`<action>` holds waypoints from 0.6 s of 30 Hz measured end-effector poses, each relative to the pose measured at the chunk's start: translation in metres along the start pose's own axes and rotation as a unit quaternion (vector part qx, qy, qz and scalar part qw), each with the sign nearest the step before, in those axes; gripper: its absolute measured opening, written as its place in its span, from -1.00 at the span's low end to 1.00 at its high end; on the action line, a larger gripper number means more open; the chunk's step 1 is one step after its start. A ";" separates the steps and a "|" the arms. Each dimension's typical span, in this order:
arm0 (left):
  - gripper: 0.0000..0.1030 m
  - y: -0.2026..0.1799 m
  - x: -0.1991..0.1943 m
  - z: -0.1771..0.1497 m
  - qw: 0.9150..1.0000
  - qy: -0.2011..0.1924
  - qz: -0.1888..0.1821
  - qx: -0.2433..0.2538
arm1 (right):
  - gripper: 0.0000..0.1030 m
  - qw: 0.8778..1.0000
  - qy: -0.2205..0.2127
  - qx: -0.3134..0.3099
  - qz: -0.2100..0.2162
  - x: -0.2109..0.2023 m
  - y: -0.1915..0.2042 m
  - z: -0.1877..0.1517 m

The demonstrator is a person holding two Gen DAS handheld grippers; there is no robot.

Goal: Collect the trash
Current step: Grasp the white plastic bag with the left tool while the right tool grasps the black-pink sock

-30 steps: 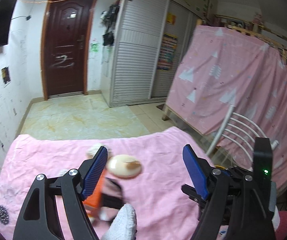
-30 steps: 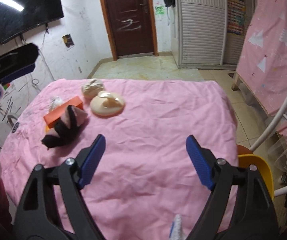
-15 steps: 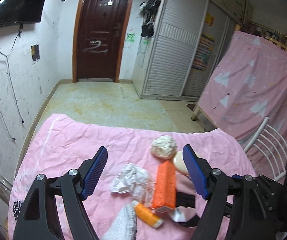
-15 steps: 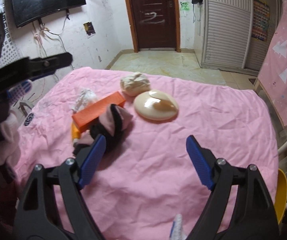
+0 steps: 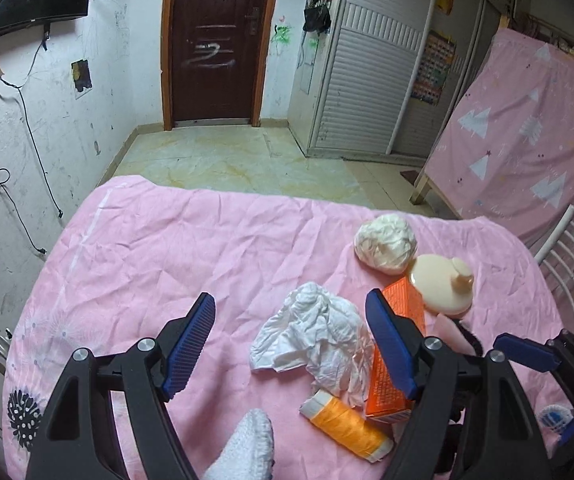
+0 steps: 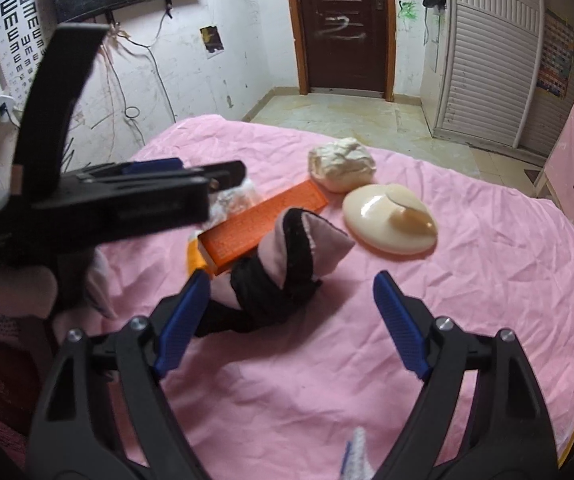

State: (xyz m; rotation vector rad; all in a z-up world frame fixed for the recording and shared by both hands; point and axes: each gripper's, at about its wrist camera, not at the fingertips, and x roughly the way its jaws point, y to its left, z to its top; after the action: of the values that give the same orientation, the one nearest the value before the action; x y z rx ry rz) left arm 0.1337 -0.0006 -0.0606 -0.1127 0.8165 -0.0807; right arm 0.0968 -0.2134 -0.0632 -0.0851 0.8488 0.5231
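Note:
My left gripper [image 5: 289, 344] hangs open just above a crumpled white tissue [image 5: 315, 336], which shows between its fingers. Right of the tissue lie an orange box [image 5: 397, 356] and an orange thread roll [image 5: 345, 426]. Farther off are a white paper ball [image 5: 385, 248] and a cream lid [image 5: 443, 288]. My right gripper [image 6: 291, 328] is open over the pink tablecloth [image 6: 447, 320], close to a pink-and-black cloth bundle [image 6: 295, 264] that leans on the orange box [image 6: 263, 226]. The paper ball [image 6: 341, 164] and the lid [image 6: 391, 220] lie beyond. Nothing is held.
A white metal chair [image 5: 567, 264] stands off the table's right edge, with a pink curtain [image 5: 527, 140] behind it. Cables hang on the left wall [image 5: 7, 160]. A gloved fingertip [image 5: 247, 448] shows under my left gripper. Bare pink cloth [image 5: 147, 260] spreads to the left.
The left gripper swung left and sank, so the tissue now lies between its fingers. The right gripper slid left, closer to the cloth bundle. Both stayed open.

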 end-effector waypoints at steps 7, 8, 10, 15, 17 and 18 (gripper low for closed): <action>0.26 -0.010 0.014 -0.006 0.999 0.025 -0.020 0.022 | 0.56 1.000 0.012 0.005 0.021 0.009 0.003 0.003; 0.15 -0.011 0.015 -0.007 0.999 0.028 -0.019 0.025 | 0.56 0.999 0.015 0.009 0.027 0.011 0.003 0.004; -0.21 -0.013 0.018 -0.008 0.999 0.036 -0.024 0.030 | 0.56 0.999 0.018 0.012 0.032 0.014 0.002 0.004; -0.54 -0.017 0.016 -0.012 0.998 0.036 -0.035 0.039 | 0.31 0.998 0.030 0.018 0.058 0.021 0.005 0.006; -0.58 -0.019 0.014 -0.012 0.998 0.031 -0.038 0.041 | 0.17 0.997 0.034 0.020 0.070 0.024 0.007 0.006; -0.59 -0.020 0.013 -0.013 0.998 0.029 -0.037 0.042 | 0.07 0.996 0.036 0.017 0.075 0.025 0.009 0.006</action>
State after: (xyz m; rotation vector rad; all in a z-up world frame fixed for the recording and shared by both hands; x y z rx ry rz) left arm 0.1330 -0.0226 -0.0763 -0.0623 0.8660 -0.1891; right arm 0.1104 -0.1938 -0.0761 -0.0095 0.9394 0.6505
